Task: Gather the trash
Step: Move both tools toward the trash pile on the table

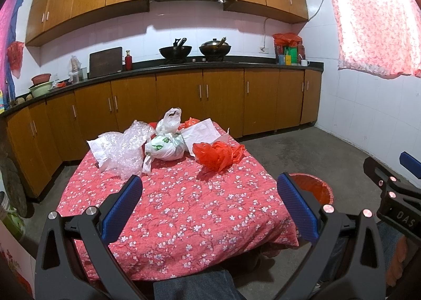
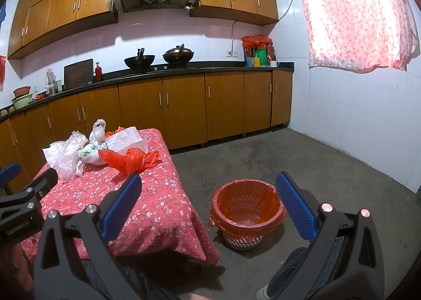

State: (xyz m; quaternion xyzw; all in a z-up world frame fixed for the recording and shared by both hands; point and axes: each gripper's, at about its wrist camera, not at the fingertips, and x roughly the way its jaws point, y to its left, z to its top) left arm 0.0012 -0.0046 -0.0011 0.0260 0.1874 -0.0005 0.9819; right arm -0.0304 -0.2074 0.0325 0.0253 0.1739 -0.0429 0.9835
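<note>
Left gripper jaws wide, holding nothing, over near tablecloth; trash pile far of it: bubble wrap, white bag, red bag. Right gripper wide, empty, above bin on floor, right of table.

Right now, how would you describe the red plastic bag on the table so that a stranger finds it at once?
Find the low table under the red flowered cloth, before the kitchen cabinets. The trash lies at its far end. The red plastic bag is the crumpled piece nearest the right edge, on the bin side; its neighbours are white or clear.
</note>
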